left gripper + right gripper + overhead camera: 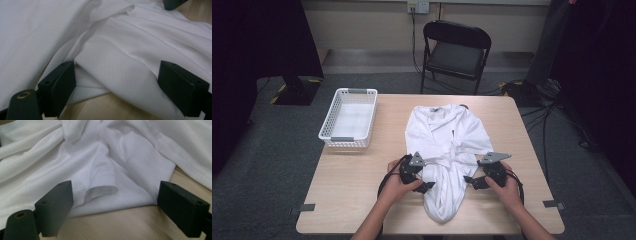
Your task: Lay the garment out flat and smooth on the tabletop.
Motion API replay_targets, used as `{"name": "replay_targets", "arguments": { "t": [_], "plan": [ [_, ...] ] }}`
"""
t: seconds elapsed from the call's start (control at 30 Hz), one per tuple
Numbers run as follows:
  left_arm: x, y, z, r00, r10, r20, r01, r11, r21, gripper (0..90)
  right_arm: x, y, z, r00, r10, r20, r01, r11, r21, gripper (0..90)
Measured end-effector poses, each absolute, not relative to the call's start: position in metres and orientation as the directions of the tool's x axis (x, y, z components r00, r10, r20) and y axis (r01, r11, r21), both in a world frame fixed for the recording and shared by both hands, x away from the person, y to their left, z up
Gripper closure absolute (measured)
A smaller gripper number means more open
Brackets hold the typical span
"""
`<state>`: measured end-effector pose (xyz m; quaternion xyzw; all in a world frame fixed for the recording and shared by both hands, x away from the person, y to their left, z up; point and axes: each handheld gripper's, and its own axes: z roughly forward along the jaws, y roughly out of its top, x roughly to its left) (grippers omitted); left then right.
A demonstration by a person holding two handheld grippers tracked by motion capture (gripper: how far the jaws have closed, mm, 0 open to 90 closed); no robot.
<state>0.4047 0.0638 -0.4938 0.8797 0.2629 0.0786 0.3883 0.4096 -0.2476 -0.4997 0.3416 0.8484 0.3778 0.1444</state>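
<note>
White shirt (443,140) lies crumpled mid-tabletop (357,185). We see our left gripper (424,186) and right gripper (472,181) spread wide at its sides, gripping nothing; folds hide its lower hem.

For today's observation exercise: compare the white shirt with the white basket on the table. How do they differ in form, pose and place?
The white shirt is soft cloth lying crumpled and bunched; the white basket is rigid, with perforated walls, and stands upright. The shirt lies mid-table between the left gripper and right gripper, both open beside it; the basket stands apart at the table's far left edge. Both are white and rest on the table.
</note>
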Motion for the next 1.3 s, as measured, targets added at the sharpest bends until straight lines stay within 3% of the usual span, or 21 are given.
{"name": "replay_targets", "arguments": {
  "t": [0.23,0.83,1.0,1.3],
  "plan": [
    [0.402,0.065,-0.498,0.861,0.508,-0.035,0.366,-0.569,0.737,13.0,0.412,-0.248,-0.5,-0.718,0.696,0.018,0.486,0.483,0.729,8.7],
    [0.402,0.066,-0.499,0.863,0.503,-0.035,0.357,-0.561,0.747,11.9,0.41,-0.247,-0.5,-0.705,0.709,0.022,0.496,0.471,0.73,8.6],
    [0.402,0.066,-0.499,0.863,0.503,-0.034,0.357,-0.561,0.747,11.9,0.413,-0.253,-0.495,-0.693,0.716,0.082,0.526,0.425,0.737,14.4],
    [0.402,0.066,-0.499,0.865,0.5,-0.033,0.354,-0.563,0.747,11.7,0.44,-0.28,-0.475,-0.626,0.779,0.023,0.529,0.403,0.747,22.2]
  ]
}}
